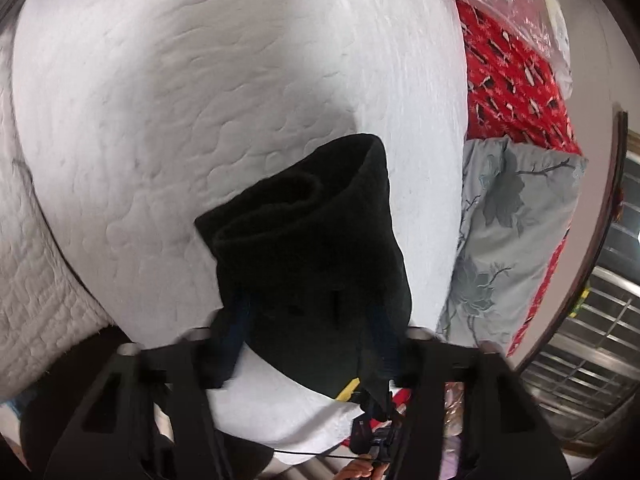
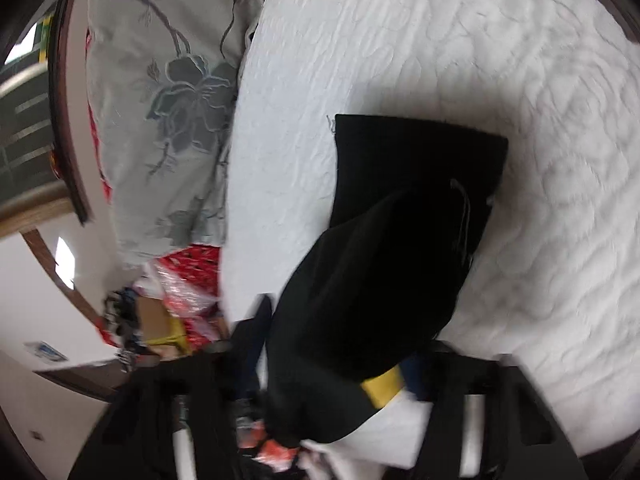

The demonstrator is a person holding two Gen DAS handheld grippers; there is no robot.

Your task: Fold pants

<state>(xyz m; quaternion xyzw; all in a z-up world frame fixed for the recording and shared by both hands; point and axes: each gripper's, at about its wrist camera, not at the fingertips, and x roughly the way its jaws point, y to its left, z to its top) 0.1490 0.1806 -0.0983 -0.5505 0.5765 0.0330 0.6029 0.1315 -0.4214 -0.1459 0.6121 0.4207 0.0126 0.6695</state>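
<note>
The black pants point(image 1: 312, 232) are a thick folded bundle with a rolled fold showing at the far end, lying over a white quilted bed cover point(image 1: 200, 100). My left gripper point(image 1: 310, 312) is shut on the near end of the bundle, and cloth fills the gap between its fingers. In the right wrist view the pants point(image 2: 400, 220) hang as a dark fold with a flat layer resting on the bed cover point(image 2: 440, 40). My right gripper point(image 2: 336, 344) is shut on this end, next to a yellow tag point(image 2: 382, 386). The fingertips are mostly hidden by cloth.
A grey floral pillow point(image 1: 516, 216) point(image 2: 160, 100) lies along the bed's edge. Beside it are a red patterned blanket point(image 1: 516, 80) and a clear plastic bag point(image 1: 504, 0). A metal window railing point(image 1: 600, 320) stands beyond the pillow. A cream quilt point(image 1: 24, 280) lies at the left.
</note>
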